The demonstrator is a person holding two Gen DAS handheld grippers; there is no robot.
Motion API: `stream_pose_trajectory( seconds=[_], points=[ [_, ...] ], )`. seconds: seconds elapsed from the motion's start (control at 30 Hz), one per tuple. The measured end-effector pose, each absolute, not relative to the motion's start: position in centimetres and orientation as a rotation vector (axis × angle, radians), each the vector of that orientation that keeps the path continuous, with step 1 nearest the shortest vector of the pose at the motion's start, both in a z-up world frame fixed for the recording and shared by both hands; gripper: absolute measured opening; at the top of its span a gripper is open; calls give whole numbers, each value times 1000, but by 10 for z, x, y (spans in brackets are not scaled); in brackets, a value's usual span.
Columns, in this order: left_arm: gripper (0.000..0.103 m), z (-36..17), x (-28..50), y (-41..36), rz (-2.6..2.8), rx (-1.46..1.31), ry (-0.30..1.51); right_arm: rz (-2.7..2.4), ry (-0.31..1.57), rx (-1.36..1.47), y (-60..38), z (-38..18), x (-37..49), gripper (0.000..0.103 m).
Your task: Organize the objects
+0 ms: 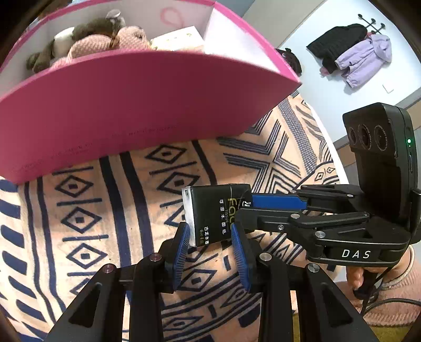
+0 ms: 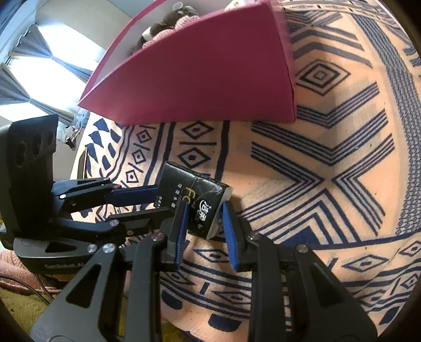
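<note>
Patterned cloth (image 1: 86, 210), peach with navy diamonds and chevrons, covers the surface; a wall with a coat rack (image 1: 372, 22) and hung jackets stands behind.

Item 1: pink storage box (image 1: 126, 105), open-topped, white inside, with at least one divider. It sits toward the far edge of the cloth. Contents visible from the left wrist view: a brown plush toy (image 1: 97, 26), a pink knitted plush (image 1: 105, 43) and a pale flat carton (image 1: 179, 39) in the next compartment. Judged already sorted.

Item 2: black facial tissue pack (image 1: 210, 213), gold and white print, one silver end. It is near the middle of the cloth, in front of the box and outside it. Whether it rests on the cloth or is lifted just clear cannot be told.

Item 3: left gripper (image 1: 210, 236). Blue pads stand either side of the pack's near end, touching or nearly so; a firm clamp cannot be confirmed.

Item 4: right gripper (image 2: 205, 218). In its own view the pads bracket the pack's end with a sliver of gap on the right pad; grip likewise unconfirmed.

Progress: partly done. The tissue pack is the one loose thing in view and has yet to go into the box.
</note>
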State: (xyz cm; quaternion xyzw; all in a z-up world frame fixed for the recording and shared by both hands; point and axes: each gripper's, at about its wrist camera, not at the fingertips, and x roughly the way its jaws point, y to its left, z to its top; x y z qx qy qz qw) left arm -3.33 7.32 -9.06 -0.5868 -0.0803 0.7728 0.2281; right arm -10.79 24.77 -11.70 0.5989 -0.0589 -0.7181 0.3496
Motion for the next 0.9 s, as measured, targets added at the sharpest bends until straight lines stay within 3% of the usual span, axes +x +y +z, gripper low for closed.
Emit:
stream_pose_trajectory(
  seconds=[0.9],
  points=[
    [32,-25,-26,79,2280,-1411,-64,-1926,-88,1393,244,-65,-107,30]
  ],
)
